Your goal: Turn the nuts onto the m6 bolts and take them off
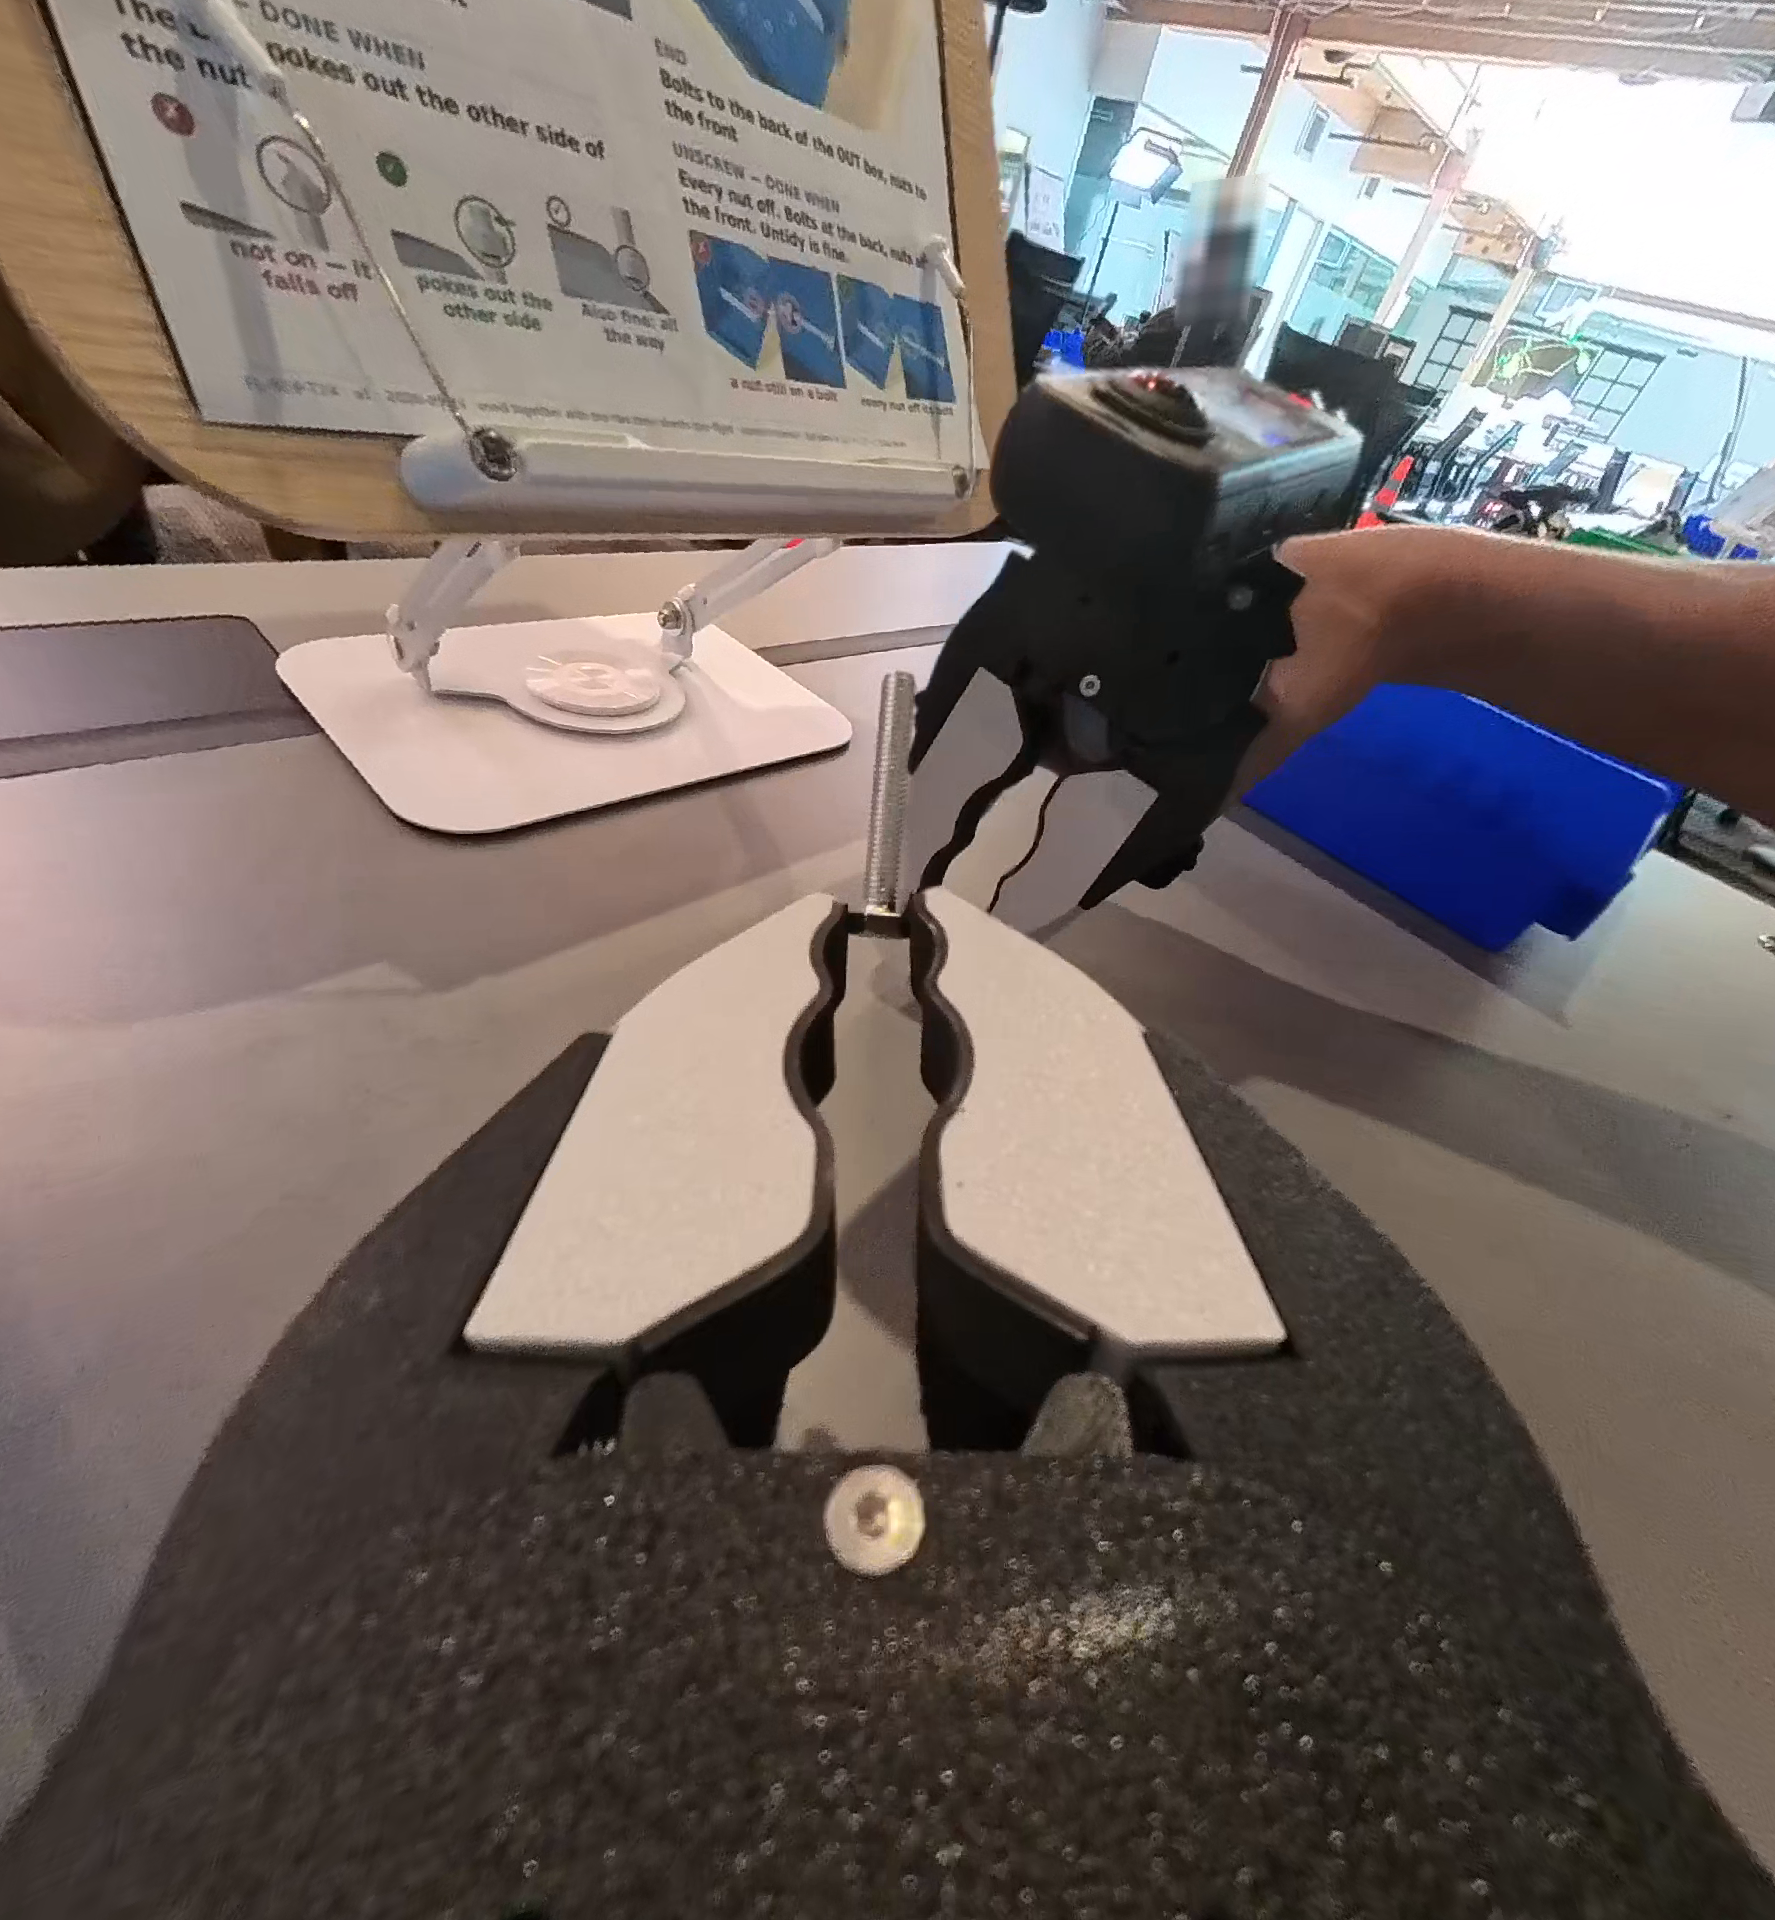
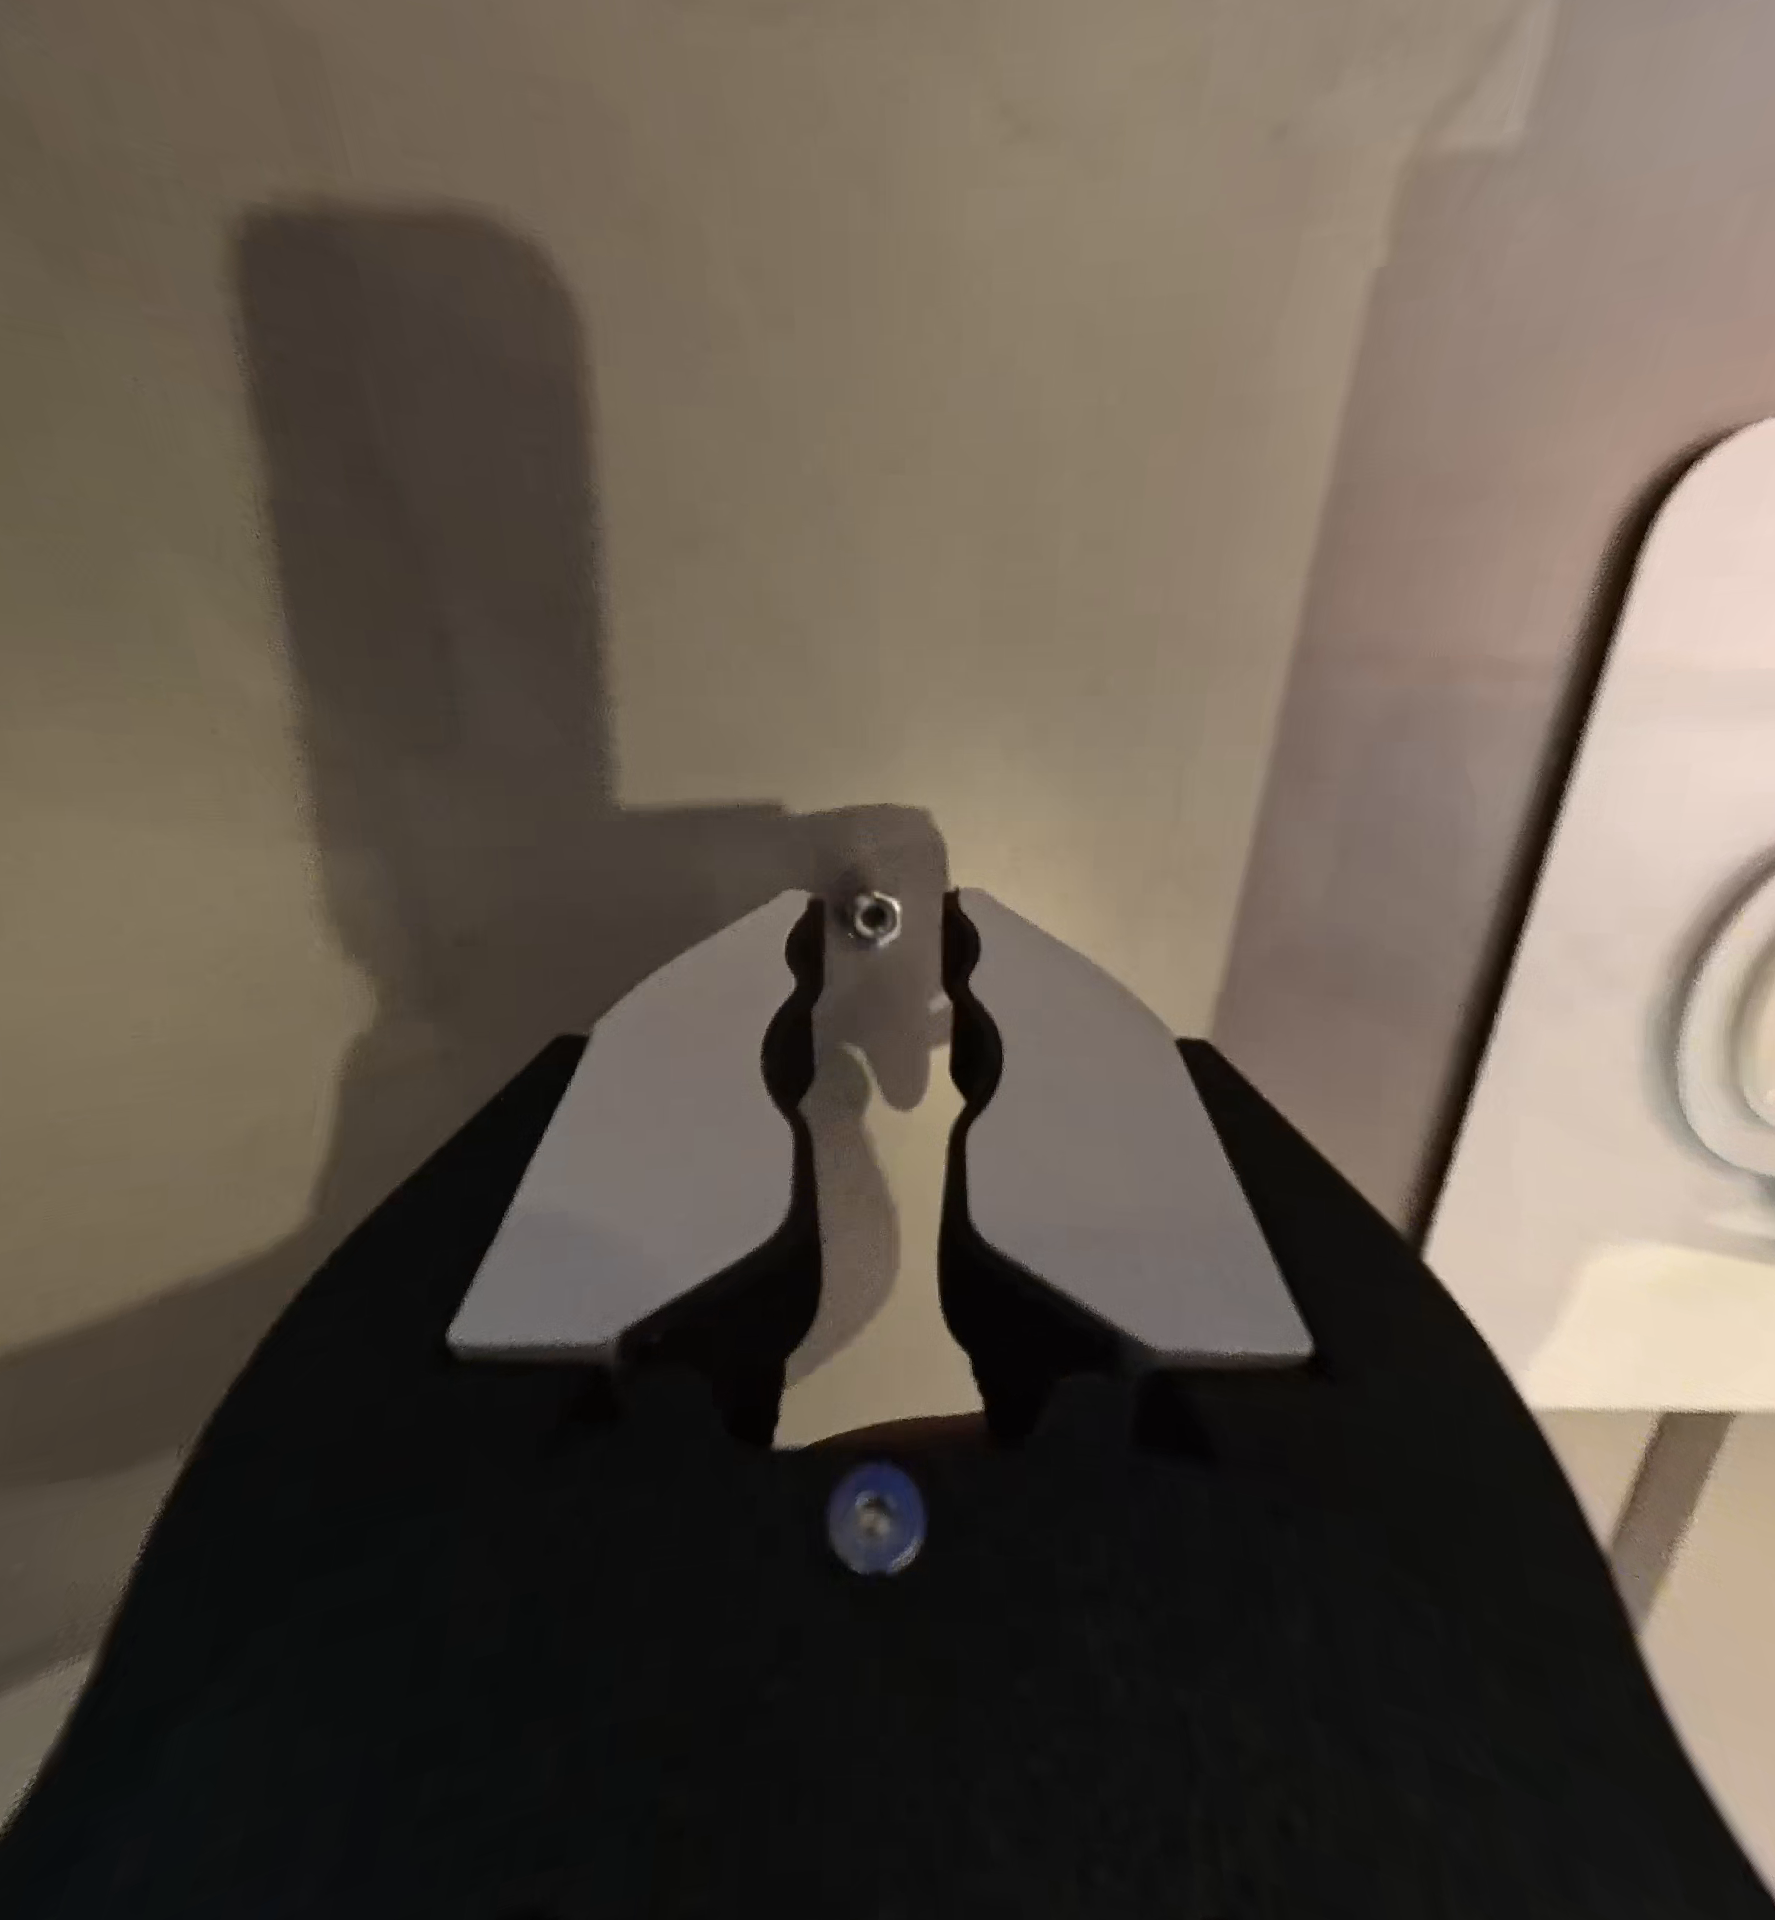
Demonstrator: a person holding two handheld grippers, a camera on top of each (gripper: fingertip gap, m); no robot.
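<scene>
Judging from how things stand, the thread-on step hasn't started: the silver threaded steel bolt point(image 1: 888, 795) shows a bare shank, no nut on it. The left gripper point(image 1: 878, 920) clamps the bolt's hex head at its very fingertips, both pads pressing on it, shank standing upright above the grey table point(image 1: 239, 935). The right gripper point(image 2: 881, 925), held just right of the bolt in the left wrist view, is parted, pointing down. A small silver hex nut point(image 2: 865, 920) lies on the table between its fingertips, nearer the left finger; a clear gap shows on the other side, so not gripped. Remaining: pick nut, spin on, spin off.
</scene>
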